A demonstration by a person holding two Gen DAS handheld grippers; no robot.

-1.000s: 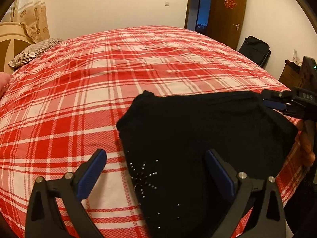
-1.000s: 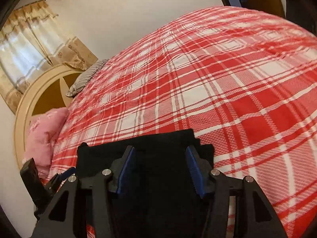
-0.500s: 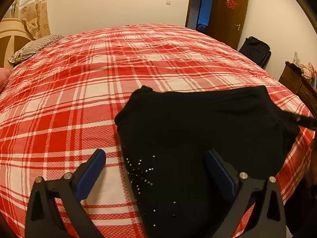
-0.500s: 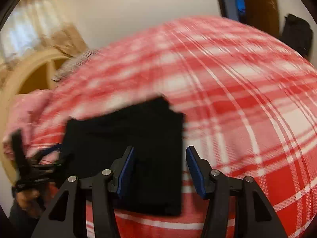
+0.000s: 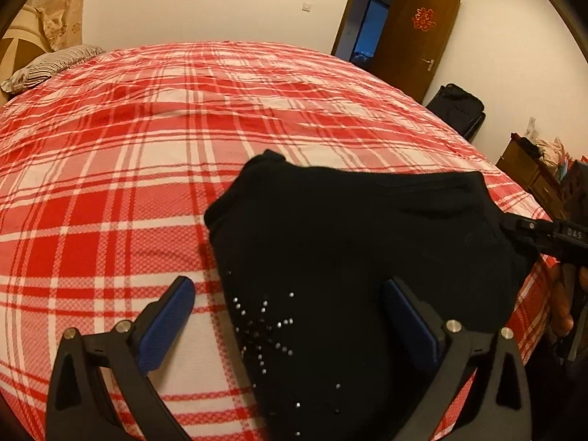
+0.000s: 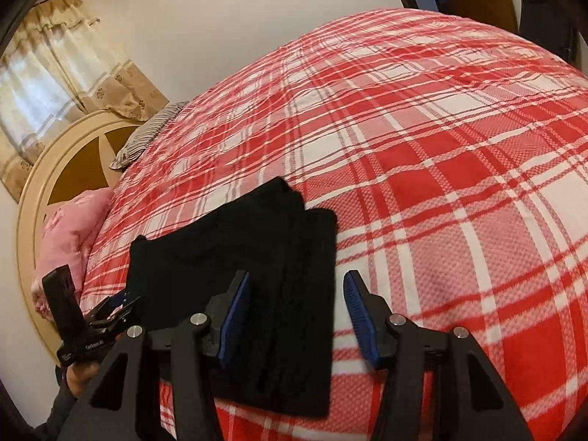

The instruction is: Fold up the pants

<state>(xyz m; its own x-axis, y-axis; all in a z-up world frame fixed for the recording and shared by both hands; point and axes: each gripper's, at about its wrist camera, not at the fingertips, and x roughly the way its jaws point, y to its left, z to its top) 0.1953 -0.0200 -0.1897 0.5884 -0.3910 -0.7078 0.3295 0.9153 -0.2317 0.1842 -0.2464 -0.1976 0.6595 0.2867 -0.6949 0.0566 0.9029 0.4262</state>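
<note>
We hover our left gripper (image 5: 286,316) and right gripper (image 6: 296,312), jaws apart, above folded black pants (image 5: 360,242) beneath them.

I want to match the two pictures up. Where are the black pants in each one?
Left wrist view: the black pants lie at lower centre-right on the plaid bed, studs near the open left gripper.
Right wrist view: the black pants sit lower left of centre, partly under the open right gripper.
Shared landmark: the striped pillow at the head of the bed.
</note>
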